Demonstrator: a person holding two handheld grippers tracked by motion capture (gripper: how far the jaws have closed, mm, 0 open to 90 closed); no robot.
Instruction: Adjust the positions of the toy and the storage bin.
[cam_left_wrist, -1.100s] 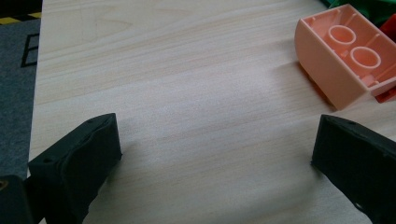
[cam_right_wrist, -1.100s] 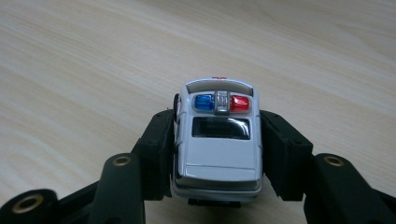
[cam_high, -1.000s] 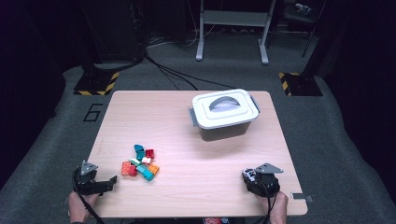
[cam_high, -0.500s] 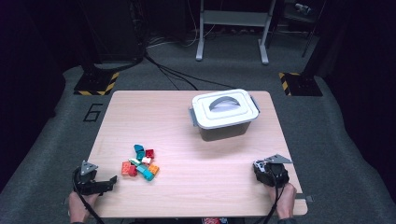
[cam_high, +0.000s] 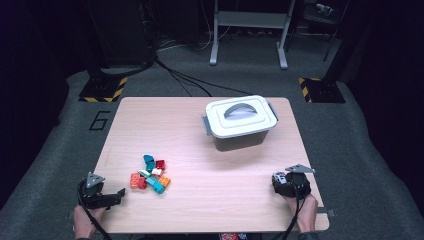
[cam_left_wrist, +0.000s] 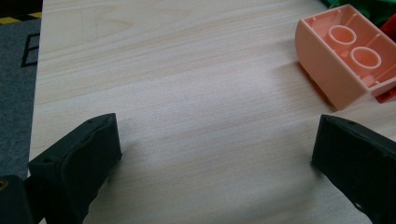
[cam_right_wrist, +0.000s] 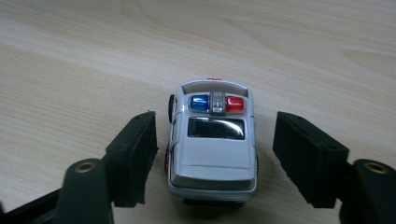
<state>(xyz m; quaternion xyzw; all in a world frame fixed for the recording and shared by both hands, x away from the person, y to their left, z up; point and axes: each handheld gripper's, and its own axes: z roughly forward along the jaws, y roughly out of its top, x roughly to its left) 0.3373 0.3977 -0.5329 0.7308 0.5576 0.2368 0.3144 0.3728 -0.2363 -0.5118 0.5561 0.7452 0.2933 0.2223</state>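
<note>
Right tool (cam_right_wrist: 215, 154) shifted, opening around toy car (cam_right_wrist: 212, 140).

A: What stands on the wooden table (cam_high: 190, 125) toward its far right?
B: A grey bin with a white lid (cam_high: 241, 122), the lid on and its arched handle lying flat.

A: And near the front left?
B: A small heap of toy bricks (cam_high: 150, 174), teal, red, orange and white. An orange brick (cam_left_wrist: 343, 53) lies tipped over, hollow underside showing.

A: Beyond the table?
B: Grey floor, cables, yellow-black striped plates (cam_high: 102, 89).
</note>
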